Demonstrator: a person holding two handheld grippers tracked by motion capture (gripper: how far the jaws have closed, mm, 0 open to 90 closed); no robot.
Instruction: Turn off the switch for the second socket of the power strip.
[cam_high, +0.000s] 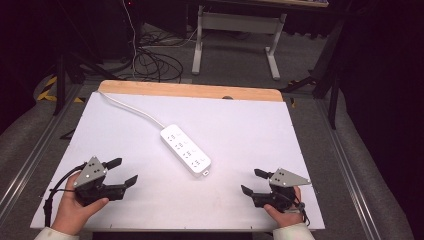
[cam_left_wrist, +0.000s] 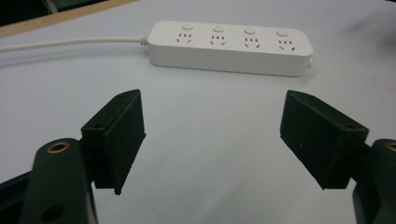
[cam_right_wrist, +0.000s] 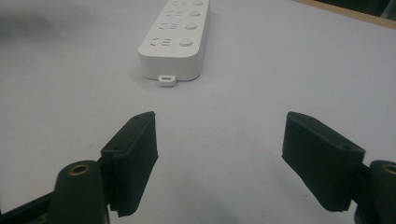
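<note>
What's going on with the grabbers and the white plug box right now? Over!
Left gripper open, empty. Right gripper open, empty. Power strip flat mid-table between them, untouched, cord trailing to the far left corner. Nothing in the way.

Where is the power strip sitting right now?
In the high view the white power strip lies diagonally near the middle of the white table, between and ahead of the two open tools, touching neither; its cord runs toward the far-left corner.
</note>
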